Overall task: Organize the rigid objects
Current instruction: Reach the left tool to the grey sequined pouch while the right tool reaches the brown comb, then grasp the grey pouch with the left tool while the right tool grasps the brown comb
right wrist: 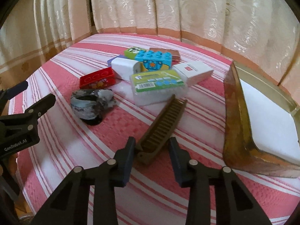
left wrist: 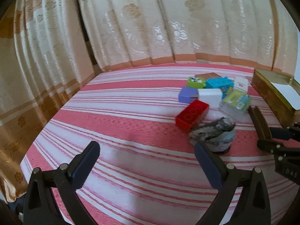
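Your right tongs (right wrist: 151,150) sit around the near end of the brown comb (right wrist: 162,127). The pads are close on both sides of it, but you cannot tell from here if they press on it. The comb lies on the striped tabletop (right wrist: 131,196), just beside the gold tin (right wrist: 236,123) with its white inside. Your left tongs (left wrist: 148,161) are wide open and hold nothing.

Only the right view shows the comb's teeth and the toothpick box (right wrist: 159,86) label clearly. The left view shows the comb (left wrist: 259,123) edge-on, thin and dark (easy to miss). Both views show the pile: the red block (right wrist: 97,77), the blue block (right wrist: 153,58), the white boxes and the grey marbled cup (right wrist: 90,105) lying on its side.
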`<state>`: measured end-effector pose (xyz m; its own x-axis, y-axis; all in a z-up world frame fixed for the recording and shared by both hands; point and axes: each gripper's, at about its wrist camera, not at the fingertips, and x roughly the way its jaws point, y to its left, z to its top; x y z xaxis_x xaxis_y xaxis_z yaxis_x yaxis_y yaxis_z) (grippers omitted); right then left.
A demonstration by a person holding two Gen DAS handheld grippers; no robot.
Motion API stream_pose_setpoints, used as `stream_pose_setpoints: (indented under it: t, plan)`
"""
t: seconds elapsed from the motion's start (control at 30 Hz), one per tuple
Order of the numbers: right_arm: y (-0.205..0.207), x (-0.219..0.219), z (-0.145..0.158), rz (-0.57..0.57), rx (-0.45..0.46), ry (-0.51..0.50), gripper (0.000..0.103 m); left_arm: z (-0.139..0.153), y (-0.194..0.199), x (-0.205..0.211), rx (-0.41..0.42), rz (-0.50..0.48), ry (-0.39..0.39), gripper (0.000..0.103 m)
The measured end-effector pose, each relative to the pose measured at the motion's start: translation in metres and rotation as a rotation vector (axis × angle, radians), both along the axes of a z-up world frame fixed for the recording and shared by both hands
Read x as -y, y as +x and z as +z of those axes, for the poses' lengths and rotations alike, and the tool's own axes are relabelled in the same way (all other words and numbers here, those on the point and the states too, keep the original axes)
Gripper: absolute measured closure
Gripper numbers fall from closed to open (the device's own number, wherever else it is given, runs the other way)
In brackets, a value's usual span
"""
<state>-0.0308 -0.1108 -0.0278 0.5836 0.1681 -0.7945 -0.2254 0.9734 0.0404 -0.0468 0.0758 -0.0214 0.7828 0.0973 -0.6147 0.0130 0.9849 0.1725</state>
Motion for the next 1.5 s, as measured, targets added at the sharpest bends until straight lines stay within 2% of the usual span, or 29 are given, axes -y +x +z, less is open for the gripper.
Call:
stream_pose_setpoints:
  t: [0.1, 0.23, 0.3, 0.37, 0.53, 0.6, 0.67, 0.7, 0.73, 0.83, 1.0, 1.13, 1.33, 1.5]
  plan:
    - [-0.006, 0.01, 0.0, -0.02, 0.005, 0.033, 0.072, 0.001, 0.003, 0.006, -0.029, -0.05, -0.053, 0.001]
    - [-0.016, 0.029, 0.001, -0.016, 0.005, 0.187, 0.075, -0.003, 0.011, 0.017, -0.066, -0.086, -0.109, 0.001]
    - [-0.02, 0.04, 0.005, -0.005, 0.027, 0.276, 0.076, -0.007, 0.016, 0.025, -0.095, -0.097, -0.132, 0.006]
    - [-0.022, 0.044, 0.007, 0.002, 0.047, 0.315, 0.076, -0.009, 0.021, 0.032, -0.119, -0.113, -0.149, 0.01]
    - [-0.022, 0.043, 0.008, 0.006, 0.057, 0.341, 0.076, -0.015, 0.031, 0.052, -0.167, -0.144, -0.173, 0.01]
    - [-0.022, 0.045, 0.008, 0.002, 0.061, 0.35, 0.077, -0.02, 0.038, 0.057, -0.199, -0.131, -0.176, 0.015]
    - [-0.022, 0.048, 0.008, 0.0, 0.067, 0.357, 0.077, -0.024, 0.044, 0.057, -0.226, -0.117, -0.197, 0.027]
    - [-0.022, 0.048, 0.008, 0.001, 0.071, 0.36, 0.077, -0.027, 0.047, 0.058, -0.239, -0.108, -0.21, 0.029]
    - [-0.023, 0.048, 0.009, 0.004, 0.077, 0.361, 0.077, -0.026, 0.048, 0.059, -0.236, -0.105, -0.202, 0.034]
    - [-0.028, 0.048, 0.011, 0.011, 0.102, 0.363, 0.077, -0.026, 0.048, 0.059, -0.234, -0.11, -0.211, 0.035]
    - [-0.036, 0.052, 0.022, 0.015, 0.172, 0.374, 0.077, -0.023, 0.042, 0.043, -0.208, -0.117, -0.311, 0.036]
    - [-0.041, 0.059, 0.03, 0.007, 0.206, 0.414, 0.077, -0.015, 0.034, 0.043, -0.17, -0.128, -0.309, 0.036]
    - [-0.047, 0.075, 0.043, -0.024, 0.252, 0.477, 0.077, 0.011, 0.022, 0.05, -0.099, -0.16, -0.314, 0.036]
    - [-0.053, 0.107, 0.064, -0.089, 0.327, 0.503, 0.077, 0.033, 0.014, 0.07, -0.041, -0.217, -0.292, 0.036]
